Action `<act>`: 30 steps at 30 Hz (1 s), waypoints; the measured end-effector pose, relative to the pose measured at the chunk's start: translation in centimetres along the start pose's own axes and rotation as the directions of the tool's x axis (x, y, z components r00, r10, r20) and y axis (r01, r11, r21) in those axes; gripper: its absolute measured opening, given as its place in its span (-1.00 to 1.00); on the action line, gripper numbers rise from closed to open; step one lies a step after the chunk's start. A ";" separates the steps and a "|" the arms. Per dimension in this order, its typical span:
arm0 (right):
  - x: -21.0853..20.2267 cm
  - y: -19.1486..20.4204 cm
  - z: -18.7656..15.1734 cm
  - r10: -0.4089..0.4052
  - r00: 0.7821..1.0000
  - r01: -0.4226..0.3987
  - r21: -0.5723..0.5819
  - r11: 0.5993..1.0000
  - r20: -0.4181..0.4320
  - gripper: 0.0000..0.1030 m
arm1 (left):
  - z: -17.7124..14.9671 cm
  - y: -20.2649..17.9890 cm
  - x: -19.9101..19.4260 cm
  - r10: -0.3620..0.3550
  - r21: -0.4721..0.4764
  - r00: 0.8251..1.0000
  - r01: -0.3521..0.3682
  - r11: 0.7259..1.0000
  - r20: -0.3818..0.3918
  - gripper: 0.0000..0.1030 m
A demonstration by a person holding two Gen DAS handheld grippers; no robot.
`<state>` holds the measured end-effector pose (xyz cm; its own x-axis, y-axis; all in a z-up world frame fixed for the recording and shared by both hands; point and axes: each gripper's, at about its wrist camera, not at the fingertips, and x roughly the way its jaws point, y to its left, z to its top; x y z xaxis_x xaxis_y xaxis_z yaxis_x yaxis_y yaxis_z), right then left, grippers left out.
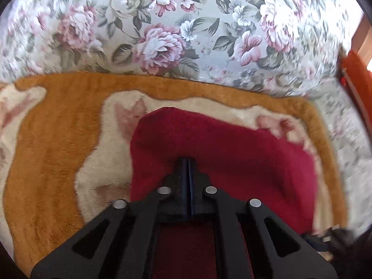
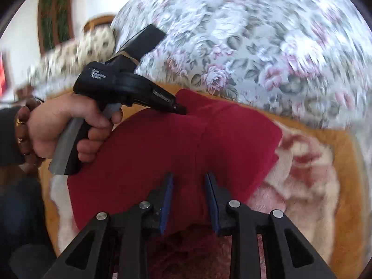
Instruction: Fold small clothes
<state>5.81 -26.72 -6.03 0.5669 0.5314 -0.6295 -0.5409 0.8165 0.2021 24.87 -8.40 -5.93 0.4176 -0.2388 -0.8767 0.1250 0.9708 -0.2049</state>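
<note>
One red garment point(image 2: 176, 144), two claws: left point(image 1: 188, 162) clamped.

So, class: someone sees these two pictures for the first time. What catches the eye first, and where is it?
The deep red cloth stands out first, lying mid-frame on the orange and cream blanket. Next, the left gripper, held in a hand at the left of the right wrist view, reaches the cloth's far edge. Behind everything spreads the floral fabric.

A floral bedspread point(image 1: 186, 34) — pink peonies, grey-green leaves — fills twelve o'clock. Below lies an orange-and-cream plush blanket point(image 1: 46, 151). White wall point(image 2: 23, 23) and dark framed panel point(image 2: 55, 16) at ten o'clock.
</note>
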 end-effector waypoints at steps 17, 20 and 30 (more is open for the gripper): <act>-2.0 -0.8 3.4 0.023 0.999 -0.024 0.027 0.999 0.037 -0.47 | 1.9 0.0 3.6 0.107 0.008 0.994 -0.107 0.994 -0.023 -0.93; -1.6 -3.2 6.5 -0.056 0.993 0.045 0.112 0.993 0.102 -0.47 | 1.9 0.0 3.6 0.114 0.018 0.993 -0.113 0.993 -0.018 -0.93; 7.0 -7.9 5.3 0.008 0.998 0.001 0.130 0.991 -0.070 -0.47 | 1.7 0.0 4.0 0.129 0.034 0.992 -0.129 0.991 0.002 -0.93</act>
<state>17.33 -28.28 -8.02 0.5176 0.5208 -0.6788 -0.4548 0.8395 0.2973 28.01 -9.38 -8.68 0.4316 -0.1112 -0.8952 0.1009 0.9921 -0.0746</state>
